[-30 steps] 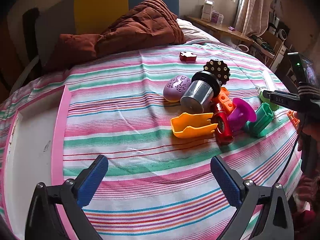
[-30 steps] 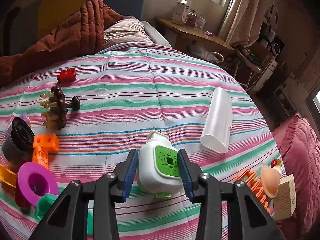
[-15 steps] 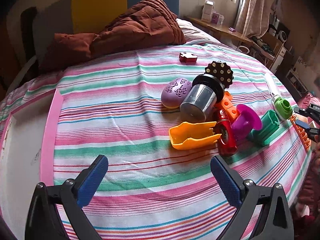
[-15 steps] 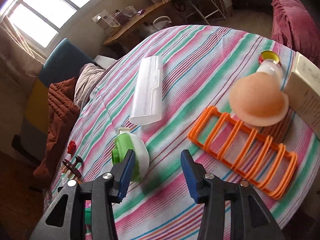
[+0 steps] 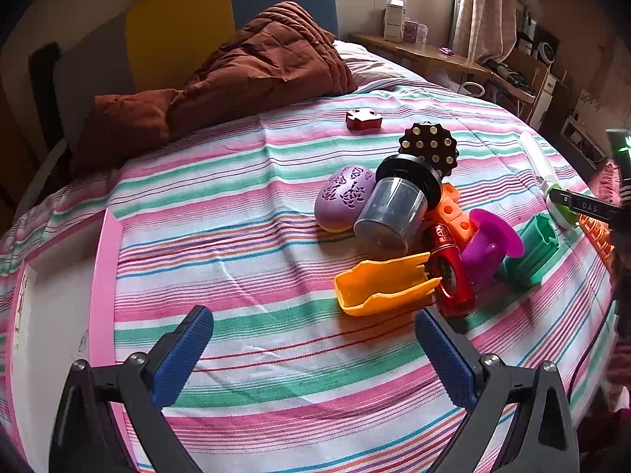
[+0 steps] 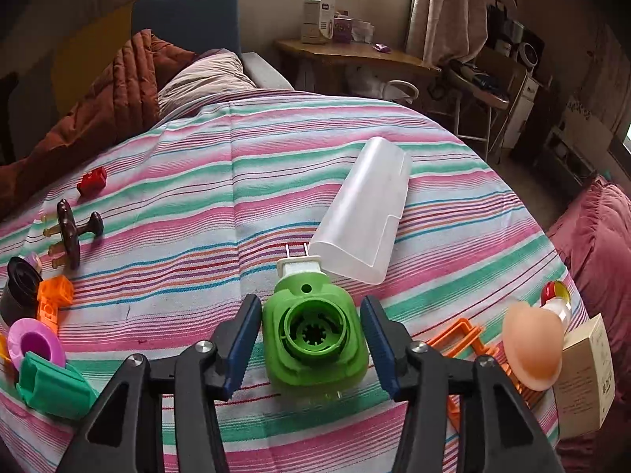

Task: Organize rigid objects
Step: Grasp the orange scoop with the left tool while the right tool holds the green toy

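From the left wrist we see the left gripper gaping empty over the striped bed, toys heaped toward its right edge, while from the right wrist our right gripper, jaws just widening, straddles the green plug-in untouched, the orange rack half hidden.

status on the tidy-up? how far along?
Early. Done: nothing looks sorted. In hand: right gripper straddles the green plug-in device lying on the bedspread, jaws just opening, small gaps at both pads. Left gripper open, empty. Left: toy pile, clear case, orange rack.
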The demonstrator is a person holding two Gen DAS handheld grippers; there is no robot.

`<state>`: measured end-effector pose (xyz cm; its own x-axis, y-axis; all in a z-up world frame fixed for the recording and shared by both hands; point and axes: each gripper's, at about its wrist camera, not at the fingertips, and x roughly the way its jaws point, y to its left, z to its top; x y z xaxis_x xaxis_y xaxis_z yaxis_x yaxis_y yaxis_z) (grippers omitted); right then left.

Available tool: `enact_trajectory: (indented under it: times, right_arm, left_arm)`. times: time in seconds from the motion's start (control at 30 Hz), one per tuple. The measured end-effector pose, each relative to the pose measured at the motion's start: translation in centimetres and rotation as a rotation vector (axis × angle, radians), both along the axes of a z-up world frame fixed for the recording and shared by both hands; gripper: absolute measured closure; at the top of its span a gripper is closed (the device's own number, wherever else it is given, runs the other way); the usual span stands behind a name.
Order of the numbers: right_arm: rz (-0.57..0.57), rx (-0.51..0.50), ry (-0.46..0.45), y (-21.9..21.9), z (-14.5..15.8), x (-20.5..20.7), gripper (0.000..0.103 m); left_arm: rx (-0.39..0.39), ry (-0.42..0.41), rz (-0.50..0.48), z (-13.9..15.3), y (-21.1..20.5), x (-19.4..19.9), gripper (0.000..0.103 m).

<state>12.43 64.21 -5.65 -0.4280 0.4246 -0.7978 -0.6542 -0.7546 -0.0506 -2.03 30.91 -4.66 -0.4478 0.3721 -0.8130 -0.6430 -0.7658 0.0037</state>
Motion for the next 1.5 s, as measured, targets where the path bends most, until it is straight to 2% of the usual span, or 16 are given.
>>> enact_trajectory:
  times: [0.17,0.33,0.47,0.6,0.7,0.83,0.93,1.0,1.07,1.13,1.23,1.3,1.4,1.5]
  right_arm:
    - [-0.013,-0.073,0.025,-1.4,0.2,0.7,0.050]
    - [0.103,-0.132,0.041,-6.0,0.2,1.0,0.050]
    - [0.145,-0.161,0.046,-8.8,0.1,1.6,0.050]
    - [0.136,-0.205,0.070,-9.5,-0.3,2.0,0.049]
    - [0.128,-0.216,0.083,-9.5,-0.4,2.1,0.049]
    - [0.124,-0.208,0.077,-9.5,-0.3,2.0,0.049]
    - [0.121,-0.218,0.064,-9.4,-0.6,1.8,0.049]
    - [0.106,-0.262,0.060,-9.1,-1.2,1.8,0.049]
    - [0.097,-0.262,0.076,-9.2,-1.3,2.0,0.050]
    - [0.100,-0.252,0.067,-9.4,-1.3,1.9,0.050]
    - [0.095,-0.253,0.064,-9.4,-1.3,1.9,0.050]
    - [0.086,-0.259,0.067,-9.3,-1.3,1.8,0.050]
    - [0.070,-0.275,0.064,-8.9,-1.3,1.5,0.050]
    - [0.048,-0.311,0.070,-8.3,-1.2,1.3,0.050]
  left_arm:
    - [-0.009,-0.006,-0.029,-0.6,0.8,-0.6,0.000]
    - [-0.028,0.010,-0.109,-1.1,1.8,-1.0,0.000]
    - [-0.076,0.027,-0.201,-1.6,3.5,-1.2,0.000]
    - [-0.153,0.074,-0.295,-2.5,5.3,-1.1,0.000]
    - [-0.156,0.047,-0.320,-3.0,5.4,-1.0,0.001]
    - [-0.088,-0.046,-0.320,-3.1,4.4,-0.4,0.013]
    - [-0.088,-0.025,-0.300,-3.0,4.6,-0.3,0.013]
    - [-0.088,-0.012,-0.294,-2.8,5.0,-0.7,0.017]
    - [-0.086,-0.021,-0.312,-2.8,5.2,-0.9,0.028]
    - [-0.092,-0.047,-0.332,-2.9,5.3,-0.7,0.044]
    - [-0.081,-0.059,-0.354,-2.7,5.0,0.2,0.057]
    - [-0.085,-0.052,-0.369,-2.6,5.0,0.7,0.063]
    - [-0.087,-0.060,-0.350,-2.6,5.0,0.8,0.064]
    - [-0.088,-0.066,-0.328,-2.5,4.8,0.8,0.070]
